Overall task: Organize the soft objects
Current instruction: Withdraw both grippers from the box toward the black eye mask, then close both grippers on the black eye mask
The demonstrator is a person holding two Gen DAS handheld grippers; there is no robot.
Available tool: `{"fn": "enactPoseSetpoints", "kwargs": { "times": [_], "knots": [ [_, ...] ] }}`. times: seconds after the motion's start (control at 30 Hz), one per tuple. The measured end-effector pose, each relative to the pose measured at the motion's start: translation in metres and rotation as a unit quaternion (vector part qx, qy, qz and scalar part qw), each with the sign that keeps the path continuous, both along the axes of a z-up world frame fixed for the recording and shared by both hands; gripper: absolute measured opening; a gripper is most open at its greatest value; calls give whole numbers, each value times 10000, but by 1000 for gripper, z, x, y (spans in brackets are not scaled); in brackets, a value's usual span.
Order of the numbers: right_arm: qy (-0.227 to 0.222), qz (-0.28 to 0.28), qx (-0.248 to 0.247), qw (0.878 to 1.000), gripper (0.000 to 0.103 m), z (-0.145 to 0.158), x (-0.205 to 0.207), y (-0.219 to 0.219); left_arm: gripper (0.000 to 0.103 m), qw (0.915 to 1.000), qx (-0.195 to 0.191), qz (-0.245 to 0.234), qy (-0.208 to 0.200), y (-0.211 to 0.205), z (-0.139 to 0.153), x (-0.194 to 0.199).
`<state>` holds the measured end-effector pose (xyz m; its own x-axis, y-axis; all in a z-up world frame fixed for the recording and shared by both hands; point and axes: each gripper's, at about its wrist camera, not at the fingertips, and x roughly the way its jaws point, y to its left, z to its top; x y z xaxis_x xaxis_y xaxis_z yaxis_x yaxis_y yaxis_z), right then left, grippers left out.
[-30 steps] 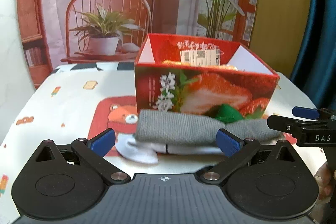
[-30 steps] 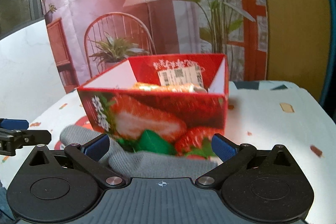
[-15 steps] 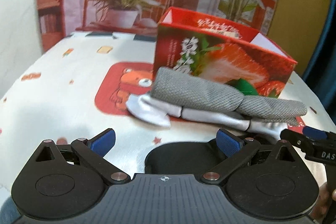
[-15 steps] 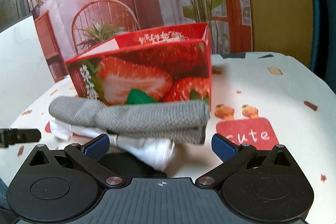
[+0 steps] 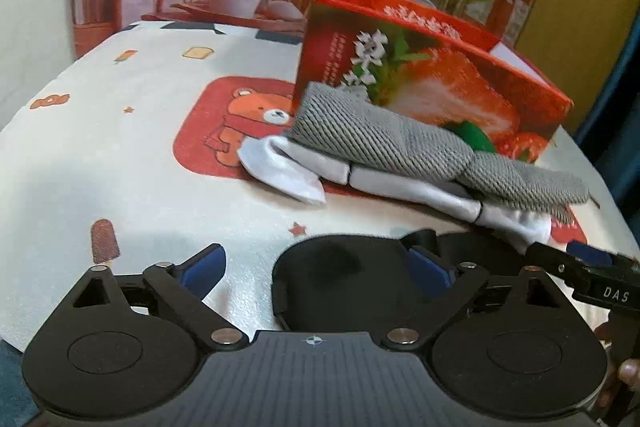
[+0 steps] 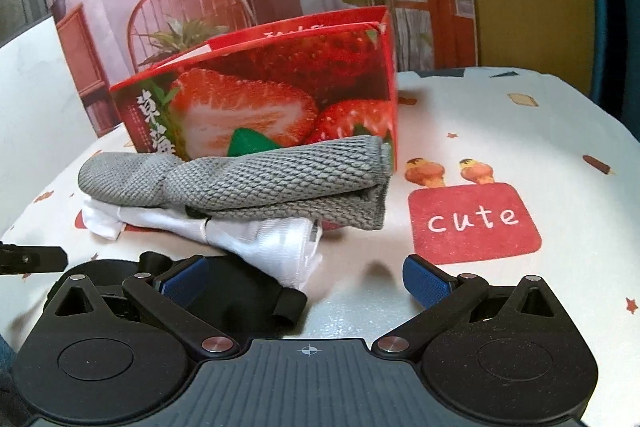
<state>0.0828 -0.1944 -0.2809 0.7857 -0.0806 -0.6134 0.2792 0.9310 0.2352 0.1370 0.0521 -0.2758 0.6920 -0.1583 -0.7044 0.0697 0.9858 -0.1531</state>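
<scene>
The folded grey knit cloth (image 6: 256,183) lies on white socks (image 6: 276,239) against the red strawberry-printed cardboard box (image 6: 280,87), long axis along the box's front (both well ahead); left gripper (image 5: 316,267) and right gripper (image 6: 306,275) both gape empty, right seemingly nearer

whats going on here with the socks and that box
A person is holding a gripper in each hand over a table with a cartoon-print cloth. Both the left gripper and the right gripper are open and hold nothing. In front of them a grey sock lies on top of a white sock, right by a strawberry box. A black sock lies nearer, between the left gripper's fingers. None of these three socks is in the box yet.
</scene>
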Motion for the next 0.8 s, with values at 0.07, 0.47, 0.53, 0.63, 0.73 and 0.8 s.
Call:
{"fn": "enactPoseSetpoints", "kwargs": {
  "times": [0.07, 0.47, 0.53, 0.63, 0.73, 0.8],
  "knots": [
    [68, 40, -25, 10000, 102, 1, -1, 3, 95, 9999, 57, -41, 75, -3, -3, -2],
    [313, 596, -40, 9977, 77, -4, 3, 24, 84, 9986, 147, -407, 313, -15, -17, -5],
    [294, 586, -16, 9978, 76, -4, 3, 23, 85, 9985, 161, -417, 302, -16, -18, -5],
    [299, 585, -3, 9978, 75, -6, 3, 23, 87, 9983, 236, -457, 284, -19, -20, -5],
    [276, 732, -21, 9969, 65, -5, 3, 27, 87, 9981, 262, -486, 277, -21, -20, -3],
    [251, 835, -14, 9962, 60, -5, 4, 29, 87, 9982, 202, -490, 270, -20, -20, -4]
  ]
}}
